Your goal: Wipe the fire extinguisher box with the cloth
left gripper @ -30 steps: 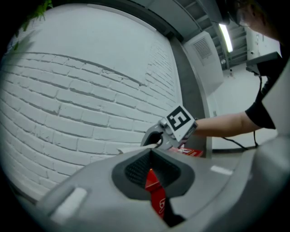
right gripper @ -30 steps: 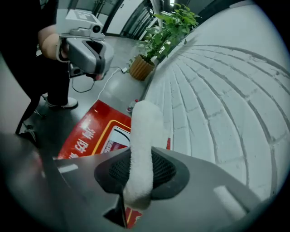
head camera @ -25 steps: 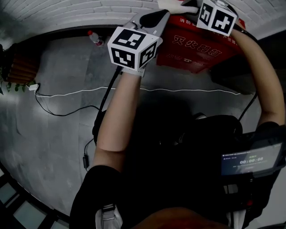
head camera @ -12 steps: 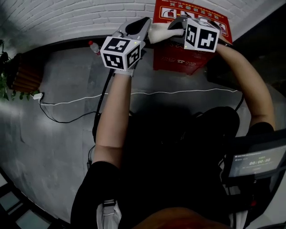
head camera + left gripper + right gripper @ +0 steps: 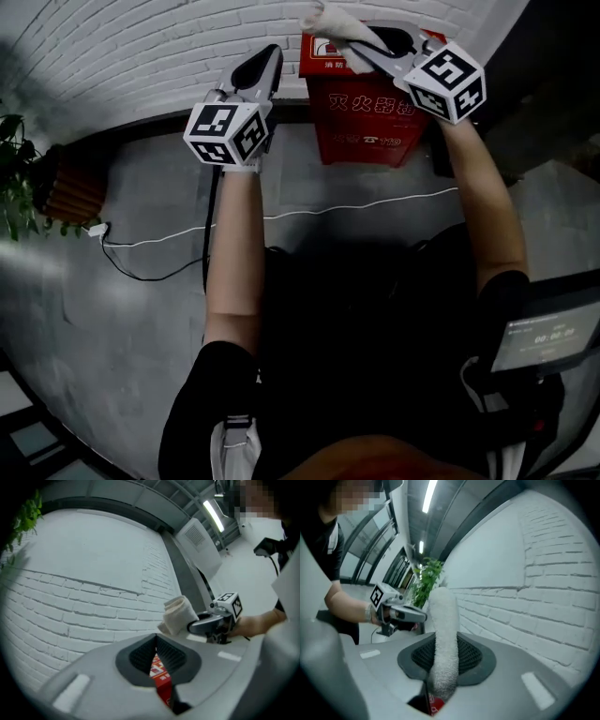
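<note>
**Head view.** The fire extinguisher box (image 5: 367, 108), a red rectangular cabinet with pale lettering on its front, is standing upright against the white brick wall (image 5: 141, 47). The right gripper (image 5: 366, 47) is reaching over the box's top edge. Its jaws are clenching a white cloth (image 5: 328, 21), which is bunching just above the box's upper left corner. Whether cloth and box are touching cannot be told. The left gripper (image 5: 266, 60) is pointing at the wall just left of the box, apart from it. A thin white cable (image 5: 328, 208) is lying in a loose line across the grey floor (image 5: 122, 281) in front of the box. A potted plant (image 5: 14, 183) is sitting well to the box's left.

**Left gripper view.** The left gripper's (image 5: 156, 649) dark ribbed pads (image 5: 140, 656) are meeting along one seam, with nothing between them. A sliver of the red box (image 5: 161, 686) is showing below the pads. Above the box, the right gripper (image 5: 199, 625) is carrying the folded, soft-looking cloth (image 5: 178, 615) in front of the brick wall (image 5: 70, 606).

**Right gripper view.** The right gripper's (image 5: 443, 660) jaws are pressing on the fuzzy, terry-like cloth (image 5: 444, 620), which is standing up between them as a rounded roll. A red corner of the box (image 5: 435, 706) is peeking out beneath it. Left of the cloth, the left gripper (image 5: 415, 616) is showing in front of the potted plant's (image 5: 427, 581) leaves.
</note>
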Available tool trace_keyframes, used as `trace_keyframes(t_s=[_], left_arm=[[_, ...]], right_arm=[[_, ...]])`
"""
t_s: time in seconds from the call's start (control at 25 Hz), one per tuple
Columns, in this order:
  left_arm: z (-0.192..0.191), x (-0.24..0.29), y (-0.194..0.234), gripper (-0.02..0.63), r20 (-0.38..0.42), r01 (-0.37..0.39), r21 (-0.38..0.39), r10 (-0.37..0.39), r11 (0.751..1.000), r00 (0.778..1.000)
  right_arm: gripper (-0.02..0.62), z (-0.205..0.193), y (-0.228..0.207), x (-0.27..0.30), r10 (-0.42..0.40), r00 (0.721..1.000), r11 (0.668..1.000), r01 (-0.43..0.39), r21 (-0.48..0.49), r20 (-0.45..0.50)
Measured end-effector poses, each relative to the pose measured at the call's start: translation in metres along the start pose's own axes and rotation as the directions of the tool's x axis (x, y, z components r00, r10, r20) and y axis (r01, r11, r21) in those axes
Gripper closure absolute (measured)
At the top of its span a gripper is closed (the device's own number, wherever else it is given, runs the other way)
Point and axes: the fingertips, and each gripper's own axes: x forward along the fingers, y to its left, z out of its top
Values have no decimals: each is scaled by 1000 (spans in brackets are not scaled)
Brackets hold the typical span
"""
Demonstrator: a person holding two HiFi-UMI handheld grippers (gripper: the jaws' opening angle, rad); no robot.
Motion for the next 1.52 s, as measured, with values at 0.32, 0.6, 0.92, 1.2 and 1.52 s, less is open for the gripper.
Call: trace_keyframes(t_s=[0.32, 0.6, 0.92, 1.2, 1.52], left_arm=[[-54, -14, -15, 603, -13, -112, -113, 111, 987, 994], [-95, -45, -49, 603, -119, -45, -160, 26, 986, 993], [-154, -45, -45, 603, -251, -76, -194, 26, 978, 968], [-165, -42, -39, 603, -280, -91, -177, 39, 980, 959], [-159, -46, -28, 603, -261, -88, -196, 35, 977, 965]], right_arm=[[497, -1, 24, -28, -176, 940, 935, 66, 349, 292], [498, -73, 103, -20, -185, 969, 895, 99, 436, 161], [499, -120, 110, 9, -179, 976, 863, 97, 496, 121], [498, -145, 122, 46, -143, 988, 848, 96, 521, 52], [497, -151, 95, 50, -311, 950, 829, 275, 488, -8]])
